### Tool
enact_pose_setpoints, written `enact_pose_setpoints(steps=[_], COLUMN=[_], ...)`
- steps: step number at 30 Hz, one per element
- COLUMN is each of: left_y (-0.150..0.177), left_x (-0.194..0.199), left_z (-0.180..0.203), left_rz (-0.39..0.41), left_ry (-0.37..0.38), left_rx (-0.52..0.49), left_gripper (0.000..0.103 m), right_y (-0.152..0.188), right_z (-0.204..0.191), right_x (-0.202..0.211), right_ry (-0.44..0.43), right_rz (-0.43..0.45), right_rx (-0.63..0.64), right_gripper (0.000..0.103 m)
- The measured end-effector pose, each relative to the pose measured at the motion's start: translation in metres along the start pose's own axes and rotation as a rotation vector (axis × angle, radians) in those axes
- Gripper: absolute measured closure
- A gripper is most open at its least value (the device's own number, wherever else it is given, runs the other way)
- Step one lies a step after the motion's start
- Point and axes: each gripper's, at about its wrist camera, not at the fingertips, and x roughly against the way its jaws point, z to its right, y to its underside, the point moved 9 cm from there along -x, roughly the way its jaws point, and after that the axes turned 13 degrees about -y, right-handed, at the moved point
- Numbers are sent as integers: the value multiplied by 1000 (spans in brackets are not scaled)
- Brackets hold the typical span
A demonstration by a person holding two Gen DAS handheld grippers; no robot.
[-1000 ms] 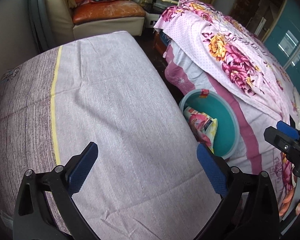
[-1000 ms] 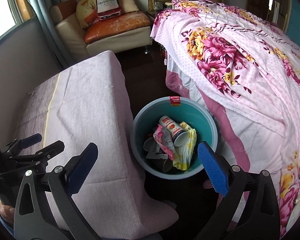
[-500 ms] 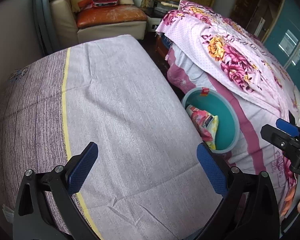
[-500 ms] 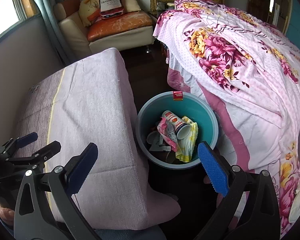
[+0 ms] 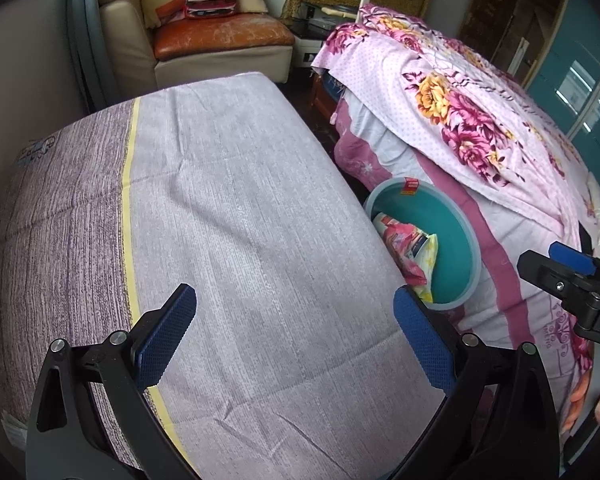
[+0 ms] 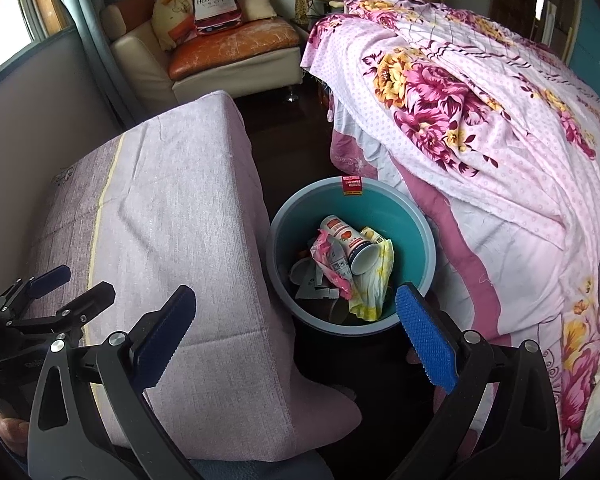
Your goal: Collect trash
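Left gripper [image 5: 294, 334]: jaws wide, nothing between them, over the cloth-covered worktop [image 5: 228, 208]. Right gripper [image 6: 296, 332]: jaws wide, empty, above the near rim of the teal bin [image 6: 428, 240]. Trash sits in the bin on the floor, between worktop and bed [image 6: 480, 120]: paper cup [image 6: 354, 246], pink wrapper [image 6: 328, 260], yellow wrapper [image 6: 374, 292]. No loose trash visible on worktop or bed. Risk, my judgement: bin wedged in a tight gap; a low sweep could clip the rim and tip it, or snag the hanging cloth or quilt
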Motion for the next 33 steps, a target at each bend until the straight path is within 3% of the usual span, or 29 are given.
enact_pose_setpoints(steps=[33], left_y=[4], left_x=[-28], left_z=[1], left_rz=[-33], left_ry=[-58], left_rx=[-14], left_gripper=[4], right_y=[4], right_z=[16], right_x=[-31], right_ry=[-22], right_rz=[-45], right_rx=[-41], right_gripper=[7])
